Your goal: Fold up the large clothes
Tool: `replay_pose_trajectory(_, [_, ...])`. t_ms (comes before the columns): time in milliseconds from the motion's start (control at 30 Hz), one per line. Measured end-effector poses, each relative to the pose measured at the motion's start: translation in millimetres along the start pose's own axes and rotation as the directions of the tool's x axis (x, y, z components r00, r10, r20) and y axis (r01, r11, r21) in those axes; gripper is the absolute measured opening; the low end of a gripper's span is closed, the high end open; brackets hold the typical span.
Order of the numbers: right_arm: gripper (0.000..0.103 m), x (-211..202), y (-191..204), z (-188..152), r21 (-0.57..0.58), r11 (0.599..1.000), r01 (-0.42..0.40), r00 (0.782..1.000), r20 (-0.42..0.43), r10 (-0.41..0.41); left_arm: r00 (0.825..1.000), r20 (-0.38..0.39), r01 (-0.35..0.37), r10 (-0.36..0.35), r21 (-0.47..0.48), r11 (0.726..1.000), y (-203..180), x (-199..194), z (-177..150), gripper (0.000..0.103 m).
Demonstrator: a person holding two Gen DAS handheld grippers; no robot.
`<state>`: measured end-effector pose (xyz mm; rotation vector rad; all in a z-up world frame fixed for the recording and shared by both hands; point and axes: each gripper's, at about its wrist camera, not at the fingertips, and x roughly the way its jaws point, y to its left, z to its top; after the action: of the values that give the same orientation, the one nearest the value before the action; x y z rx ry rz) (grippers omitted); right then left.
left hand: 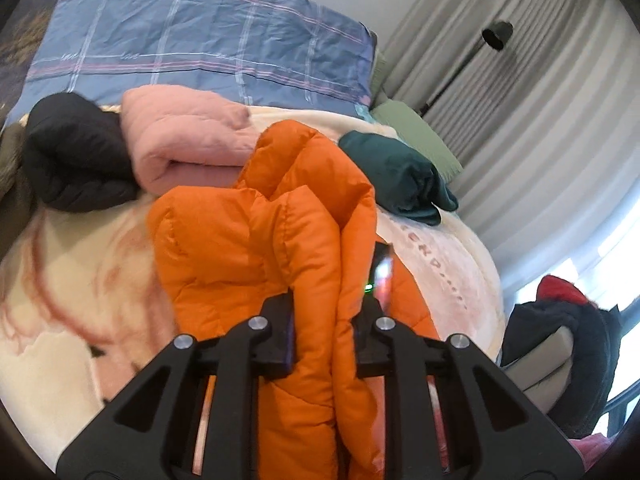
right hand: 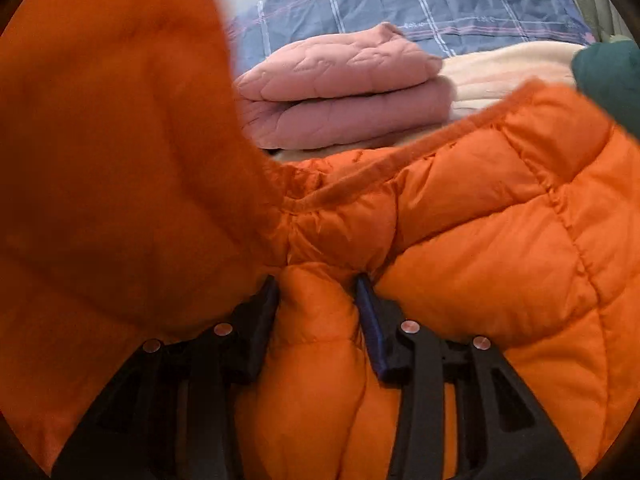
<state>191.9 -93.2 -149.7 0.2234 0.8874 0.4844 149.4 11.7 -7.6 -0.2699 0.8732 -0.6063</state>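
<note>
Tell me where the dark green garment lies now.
In the left wrist view, the dark green garment lies on the cream blanket, right of the orange jacket.

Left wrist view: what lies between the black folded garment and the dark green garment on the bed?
In the left wrist view, the folded pink quilted jacket and the raised orange puffer jacket lie between the black folded garment and the dark green garment.

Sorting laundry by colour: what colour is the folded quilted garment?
Pink; clearest in the right wrist view.

Blurred, illegible lettering on blanket (left hand: 452,240)
</note>
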Motion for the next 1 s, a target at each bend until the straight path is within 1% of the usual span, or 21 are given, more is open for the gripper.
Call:
replay_pose_trajectory(67, [0.042, 7.2, 0.6, 1.6, -0.002, 1.000, -0.002, 1.000, -0.006, 0.002, 1.000, -0.013, -0.008, 0.008, -0.016, 1.000, -5.9, 12.7, 4.7, 0.018])
replay_pose_trajectory(200, [0.040, 1.0, -7.3, 1.0, 0.040, 0.998, -0.044, 0.999, -0.005, 0.044, 0.999, -0.017, 0.027, -0.029, -0.075, 0.997, -5.6, 20.5, 9.7, 0.018])
replay_pose_trajectory(300, [0.040, -25.6, -8.9, 0.9, 0.060, 0.998, -0.028, 1.000, -0.005, 0.028, 1.000, -0.009, -0.024, 0.024, -0.041, 0.999, -9.9, 15.1, 8.1, 0.018])
replay_pose_trajectory(333, [0.040, -42.0, -9.2, -1.1, 0.067, 0.997, -0.033, 0.999, 0.005, 0.032, 0.999, -0.008, -0.038, 0.037, -0.032, 0.999, -10.4, 12.8, 7.1, 0.018])
replay_pose_trajectory(400, [0.040, -70.4, -10.6, -8.1, 0.073, 0.996, -0.059, 0.998, 0.015, 0.058, 0.999, -0.008, -0.040, 0.040, -0.040, 0.998, -8.2, 10.1, 6.5, 0.018])
replay_pose_trajectory(467, [0.040, -97.8, -12.3, -23.5, 0.081, 0.991, -0.109, 0.994, 0.019, 0.108, 1.000, -0.010, -0.020, 0.019, -0.059, 0.998, -5.5, 11.2, 7.3, 0.018])
replay_pose_trajectory(500, [0.040, -102.3, -11.4, -35.0, 0.080, 0.990, -0.120, 0.992, -0.013, 0.122, 1.000, -0.012, -0.009, 0.008, -0.067, 0.998, -5.8, 12.9, 8.1, 0.018])
replay_pose_trajectory(533, [0.041, -97.5, -10.4, -43.6, 0.087, 0.988, -0.125, 0.990, -0.055, 0.130, 1.000, -0.016, 0.007, -0.008, -0.074, 0.997, -7.9, 16.3, 8.8, 0.018])
replay_pose_trajectory(567, [0.041, -86.6, -9.2, -52.7, 0.100, 0.986, -0.133, 0.984, -0.108, 0.143, 1.000, -0.019, 0.017, -0.019, -0.074, 0.997, -10.9, 19.8, 9.1, 0.018])
replay_pose_trajectory(600, [0.041, -75.6, -7.8, -60.5, 0.105, 0.986, -0.130, 0.981, -0.131, 0.143, 0.999, -0.027, 0.026, -0.028, -0.069, 0.997, -16.5, 27.0, 9.8, 0.018])
replay_pose_trajectory(633, [0.040, -68.4, -3.4, -65.6, 0.068, 0.991, -0.115, 0.988, -0.097, 0.121, 0.999, -0.031, 0.017, -0.019, -0.062, 0.998, -20.6, 32.5, 10.0, 0.018])
replay_pose_trajectory(667, [0.039, -63.0, 1.1, -66.2, 0.027, 0.995, -0.098, 0.992, -0.080, 0.100, 0.999, -0.040, -0.008, 0.006, -0.043, 0.999, -26.4, 40.0, 9.6, 0.018])
replay_pose_trajectory(700, [0.039, -58.9, 3.2, -64.8, 0.010, 0.996, -0.091, 0.993, -0.075, 0.092, 0.998, -0.046, -0.037, 0.036, -0.016, 0.999, -32.1, 47.7, 8.7, 0.018])
replay_pose_trajectory(733, [0.039, -57.1, 1.8, -62.5, 0.031, 0.995, -0.099, 0.992, -0.079, 0.101, 0.996, -0.051, -0.070, 0.070, 0.004, 0.998, -37.1, 56.1, 7.2, 0.018])
replay_pose_trajectory(767, [0.038, -59.0, -0.7, -61.0, 0.057, 0.992, -0.115, 0.989, -0.089, 0.119, 0.995, -0.061, -0.073, 0.073, -0.001, 0.997, -39.1, 61.7, 6.9, 0.018])
replay_pose_trajectory(800, [0.035, -64.8, -2.9, -61.4, 0.064, 0.991, -0.114, 0.989, -0.091, 0.120, 0.996, -0.070, -0.064, 0.063, -0.012, 0.998, -39.7, 64.4, 7.7, 0.018])
replay_pose_trajectory(833, [0.035, -74.1, -4.4, -64.0, 0.066, 0.992, -0.104, 0.990, -0.088, 0.110, 0.996, -0.078, -0.056, 0.054, -0.023, 0.998, -41.6, 66.2, 8.5, 0.019])
replay_pose_trajectory(867, [0.035, -86.6, -6.0, -68.8, 0.070, 0.993, -0.099, 0.991, -0.079, 0.104, 0.995, -0.079, -0.064, 0.062, -0.019, 0.998, -44.4, 66.6, 9.5, 0.019])
replay_pose_trajectory(900, [0.035, -95.8, -6.4, -72.8, 0.070, 0.993, -0.099, 0.992, -0.068, 0.104, 0.993, -0.075, -0.089, 0.088, -0.004, 0.996, -49.4, 66.6, 10.8, 0.019])
replay_pose_trajectory(967, [0.035, -127.9, -7.5, -90.4, 0.061, 0.991, -0.115, 0.993, -0.026, 0.117, 0.992, -0.072, -0.107, 0.108, 0.011, 0.994, -55.4, 68.2, 13.0, 0.020])
replay_pose_trajectory(1000, [0.035, -146.3, -7.9, -102.8, 0.056, 0.989, -0.138, 0.990, -0.004, 0.139, 0.991, -0.078, -0.107, 0.107, 0.009, 0.994, -56.5, 69.9, 13.7, 0.020])
